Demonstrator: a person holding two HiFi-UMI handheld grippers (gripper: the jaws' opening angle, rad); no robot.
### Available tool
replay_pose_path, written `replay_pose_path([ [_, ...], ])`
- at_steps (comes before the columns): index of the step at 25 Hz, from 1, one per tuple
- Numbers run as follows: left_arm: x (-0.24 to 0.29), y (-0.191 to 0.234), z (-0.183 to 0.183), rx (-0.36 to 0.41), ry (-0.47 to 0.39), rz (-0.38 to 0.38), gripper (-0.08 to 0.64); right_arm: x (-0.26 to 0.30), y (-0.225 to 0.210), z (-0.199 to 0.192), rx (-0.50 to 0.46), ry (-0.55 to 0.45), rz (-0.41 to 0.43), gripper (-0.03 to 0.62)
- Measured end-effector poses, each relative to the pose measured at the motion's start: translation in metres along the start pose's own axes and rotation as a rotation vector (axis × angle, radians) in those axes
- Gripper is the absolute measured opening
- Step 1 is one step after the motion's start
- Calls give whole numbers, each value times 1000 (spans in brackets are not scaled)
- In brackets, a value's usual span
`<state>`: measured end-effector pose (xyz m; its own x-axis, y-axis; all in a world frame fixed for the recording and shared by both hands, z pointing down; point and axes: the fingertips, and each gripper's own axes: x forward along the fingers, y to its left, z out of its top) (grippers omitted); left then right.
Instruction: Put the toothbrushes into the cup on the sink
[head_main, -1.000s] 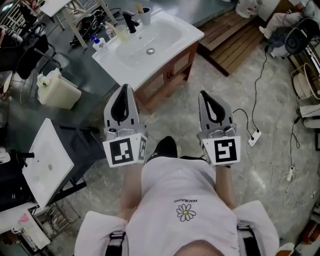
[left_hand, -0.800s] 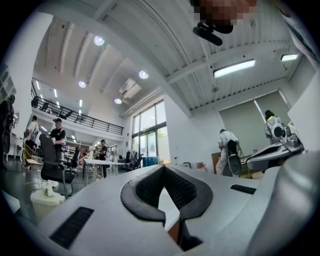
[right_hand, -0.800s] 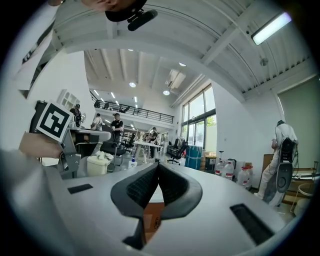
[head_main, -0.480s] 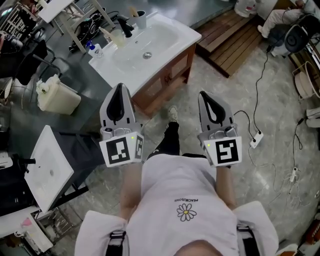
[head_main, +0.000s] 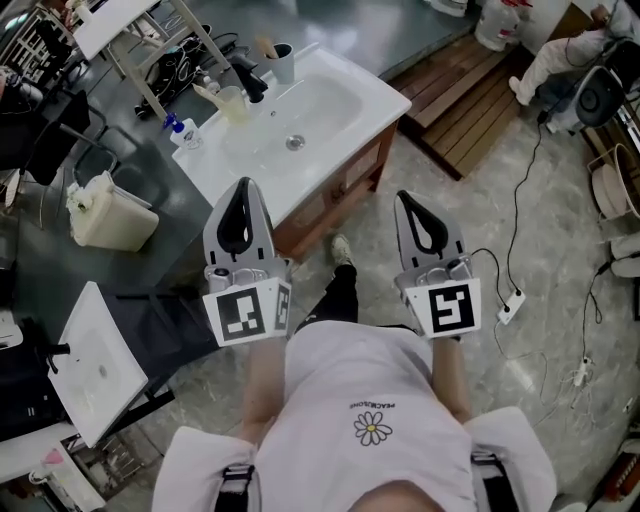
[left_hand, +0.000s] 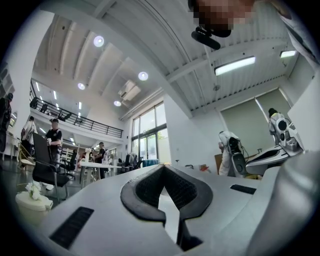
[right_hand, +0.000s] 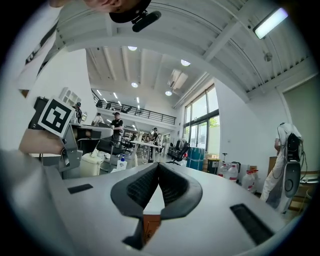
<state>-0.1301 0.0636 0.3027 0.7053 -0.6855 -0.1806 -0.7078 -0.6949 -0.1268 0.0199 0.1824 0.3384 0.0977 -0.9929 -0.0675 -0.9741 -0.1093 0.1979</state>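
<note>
Nearest the camera, at the bottom of the head view, is the person's white shirt with both arms stuck straight out. The left gripper (head_main: 242, 200) and right gripper (head_main: 412, 205) sit side by side mid-frame, both pointing up-frame towards the vanity. Both are clamped fully closed with nothing between the pads, and each gripper's own view shows only the hall beyond. My guess is they're just being carried at the ready, since nothing is close enough to grab.

Between them a shoe (head_main: 340, 248) shows on the stone floor, so the person is standing short of the unit. Next comes the wooden cabinet, then the white sink (head_main: 372, 88) in the upper middle.

The stuff that matters is along its far upper-left edge, near the black faucet (head_main: 248, 75). The cup (head_main: 281, 62) stands there with a pale stick poking out, maybe a toothbrush, but it's too small to call. Just down-left is a clear tumbler (head_main: 232, 103) with another pale stick at it, then a blue-capped bottle (head_main: 180, 132).

Task looks barely begun.
</note>
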Motion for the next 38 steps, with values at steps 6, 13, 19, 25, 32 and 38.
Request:
replay_pose_path([
  [6,81,31,-16,7,24,41,15,97,-25,-5,-17,-3,72,12],
  [13,175,79,-33,4,39,111,15,219,-53,4,-38,-41,148,12],
  [19,214,114,-43,-14,46,183,15,292,-55,-4,-30,-21,215,12],
  [25,219,141,-59,-39,64,289,15,337,-51,-6,-40,-21,286,12],
  [32,226,159,-60,-17,82,395,15,378,-55,3,0,-57,318,12],
  [38,229,158,-58,-1,89,483,15,400,-57,-11,25,-28,403,12],
])
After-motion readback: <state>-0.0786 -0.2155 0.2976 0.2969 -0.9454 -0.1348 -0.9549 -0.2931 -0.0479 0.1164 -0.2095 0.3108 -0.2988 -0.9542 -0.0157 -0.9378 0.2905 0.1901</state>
